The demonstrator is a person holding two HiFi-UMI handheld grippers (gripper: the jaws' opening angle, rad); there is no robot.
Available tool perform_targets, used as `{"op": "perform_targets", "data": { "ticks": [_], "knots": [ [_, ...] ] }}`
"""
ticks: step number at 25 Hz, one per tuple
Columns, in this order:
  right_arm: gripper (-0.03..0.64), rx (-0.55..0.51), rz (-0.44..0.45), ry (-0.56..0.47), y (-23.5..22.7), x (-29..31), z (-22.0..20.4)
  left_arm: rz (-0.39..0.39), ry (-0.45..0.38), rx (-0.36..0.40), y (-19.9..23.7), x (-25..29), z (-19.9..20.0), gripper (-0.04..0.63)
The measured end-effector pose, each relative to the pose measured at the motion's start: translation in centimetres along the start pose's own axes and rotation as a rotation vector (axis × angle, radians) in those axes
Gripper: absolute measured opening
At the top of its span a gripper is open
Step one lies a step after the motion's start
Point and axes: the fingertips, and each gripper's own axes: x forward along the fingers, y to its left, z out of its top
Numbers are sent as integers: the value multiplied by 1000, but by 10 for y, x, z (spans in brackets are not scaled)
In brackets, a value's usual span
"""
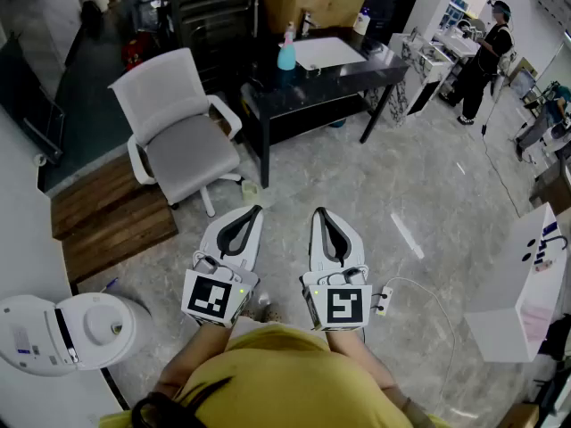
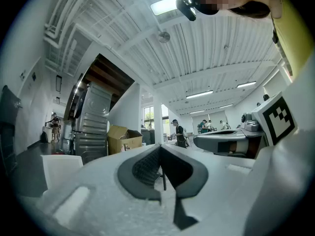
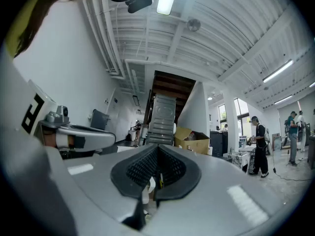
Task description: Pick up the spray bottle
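Standing back from the black table (image 1: 343, 82), the person (image 1: 268, 377) holds the left gripper (image 1: 253, 210) and right gripper (image 1: 319, 212) side by side, jaws closed and empty. The teal spray bottle (image 1: 286, 50) stands on that table.

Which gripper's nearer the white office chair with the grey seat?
Left. In the head view the left gripper lies just below-right of the white office chair; the right gripper is beside it, on the far side.
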Motion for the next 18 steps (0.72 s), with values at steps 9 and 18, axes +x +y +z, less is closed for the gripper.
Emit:
{"op": "perform_targets", "data": {
  "ticks": [9, 18],
  "knots": [
    [2, 44, 15, -44, -18, 1, -6, 28, 8, 6, -9, 10, -11, 1],
    [2, 18, 21, 3, -32, 52, -39, 53, 13, -35, 33, 50, -34, 12]
  ]
}}
